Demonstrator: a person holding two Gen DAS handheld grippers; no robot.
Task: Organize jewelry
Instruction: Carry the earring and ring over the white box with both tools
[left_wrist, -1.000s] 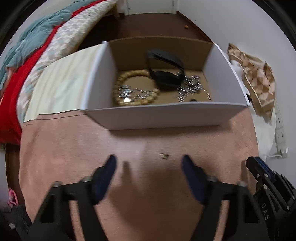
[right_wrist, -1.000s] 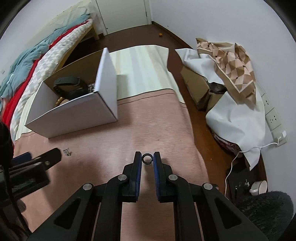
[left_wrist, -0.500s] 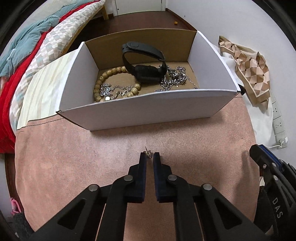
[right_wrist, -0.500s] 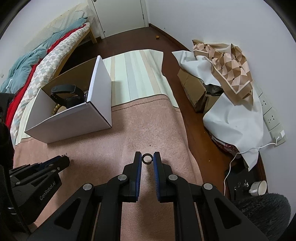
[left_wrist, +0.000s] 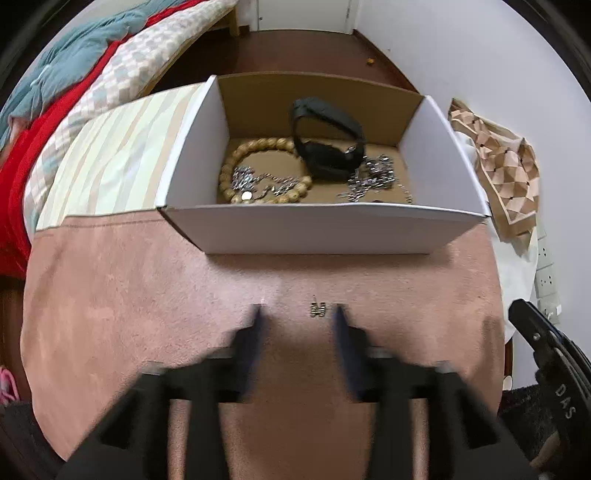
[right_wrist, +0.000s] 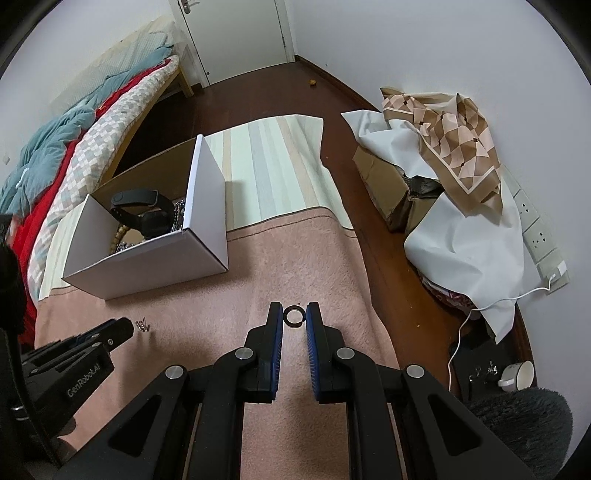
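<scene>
On pink blanket (left_wrist: 110, 295), left gripper (left_wrist: 298, 308) opening beside earring (left_wrist: 317, 308) (untouched), right gripper (right_wrist: 294, 314) pinching ring (right_wrist: 294, 316).

a: what's on the pink blanket (right_wrist: 317, 258)?
b: a white box (right_wrist: 155, 254) at ten o'clock, a small earring (left_wrist: 317, 309) just below it.
a: and underneath?
b: a striped mat (right_wrist: 273, 166), twelve o'clock.

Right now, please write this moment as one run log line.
left gripper: opening, small earring between jaws on pink mat | right gripper: shut on ring | box: jewelry inside
</scene>
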